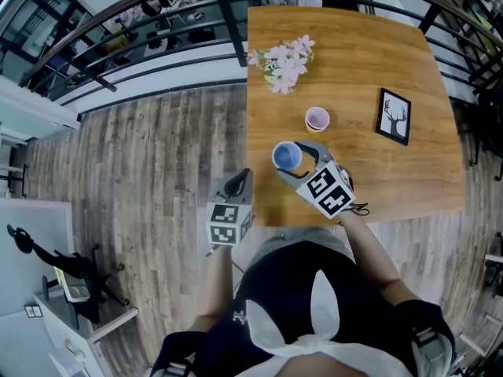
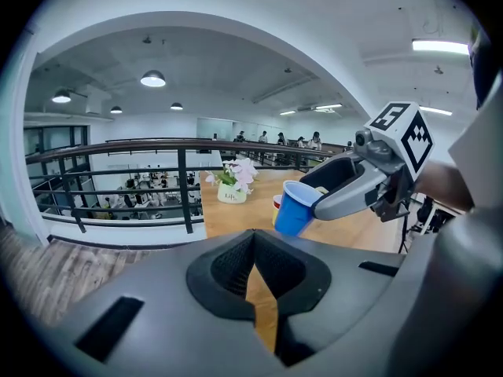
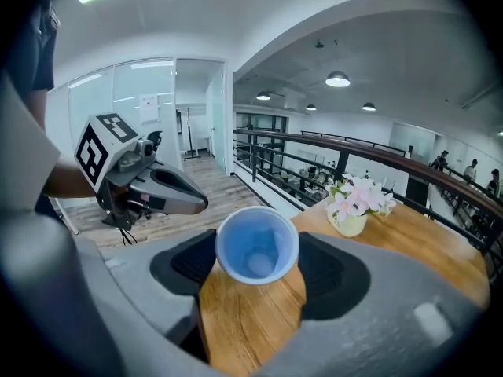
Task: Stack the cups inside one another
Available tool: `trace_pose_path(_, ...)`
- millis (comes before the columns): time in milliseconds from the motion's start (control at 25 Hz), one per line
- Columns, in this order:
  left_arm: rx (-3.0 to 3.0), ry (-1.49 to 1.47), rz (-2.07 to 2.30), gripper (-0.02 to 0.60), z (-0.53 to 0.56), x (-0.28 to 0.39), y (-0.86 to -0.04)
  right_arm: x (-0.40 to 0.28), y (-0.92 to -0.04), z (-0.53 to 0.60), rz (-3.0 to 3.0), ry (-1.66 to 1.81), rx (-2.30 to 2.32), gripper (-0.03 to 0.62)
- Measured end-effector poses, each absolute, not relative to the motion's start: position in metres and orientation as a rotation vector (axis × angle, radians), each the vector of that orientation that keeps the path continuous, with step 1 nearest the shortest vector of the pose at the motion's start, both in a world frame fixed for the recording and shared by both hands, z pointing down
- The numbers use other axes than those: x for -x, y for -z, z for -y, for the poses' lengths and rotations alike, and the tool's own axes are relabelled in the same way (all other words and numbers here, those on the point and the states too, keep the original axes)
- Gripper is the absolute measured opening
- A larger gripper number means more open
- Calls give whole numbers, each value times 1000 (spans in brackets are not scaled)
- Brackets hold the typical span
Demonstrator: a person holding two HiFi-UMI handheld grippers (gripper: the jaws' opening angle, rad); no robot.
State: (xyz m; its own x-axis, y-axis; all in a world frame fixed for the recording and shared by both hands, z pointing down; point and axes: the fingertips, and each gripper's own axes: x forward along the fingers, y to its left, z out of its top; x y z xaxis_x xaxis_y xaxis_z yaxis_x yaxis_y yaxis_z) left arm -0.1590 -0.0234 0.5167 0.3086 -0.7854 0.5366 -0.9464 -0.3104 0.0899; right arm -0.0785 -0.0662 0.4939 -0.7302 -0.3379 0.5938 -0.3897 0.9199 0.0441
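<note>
A blue cup hangs tilted above the wooden table, and my right gripper is shut on it. In the right gripper view the blue cup fills the gap between the pads, its mouth facing the camera. The pink cup stands upright on the table beyond it. My left gripper is off the table's left edge over the floor, shut and holding nothing. From the left gripper view the blue cup shows raised in the right gripper, partly hiding the pink cup.
A pot of pink flowers stands at the table's far left. A framed deer picture lies at the right. A black railing runs behind the table. Plank floor lies to the left.
</note>
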Motion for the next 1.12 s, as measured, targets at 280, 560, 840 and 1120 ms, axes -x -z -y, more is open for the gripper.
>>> trace_pose_path(280,-2239,-550,1535,17,41,148,-506,68,-486,75,2460,-116,-547,322)
trace_pose_path(560,-2250,-540,1524,17,51,145,-506,65,-485,82,2460,-110,-562,322)
trace_pose_path(840,-2256,-534,1514,17,60,145,-509,61,-484,97,2459,-113,-601,322)
trace_pose_path(1120,-2267,-532,1488,17,67,142,-509,48,-480,114,2442,-106,-666,322)
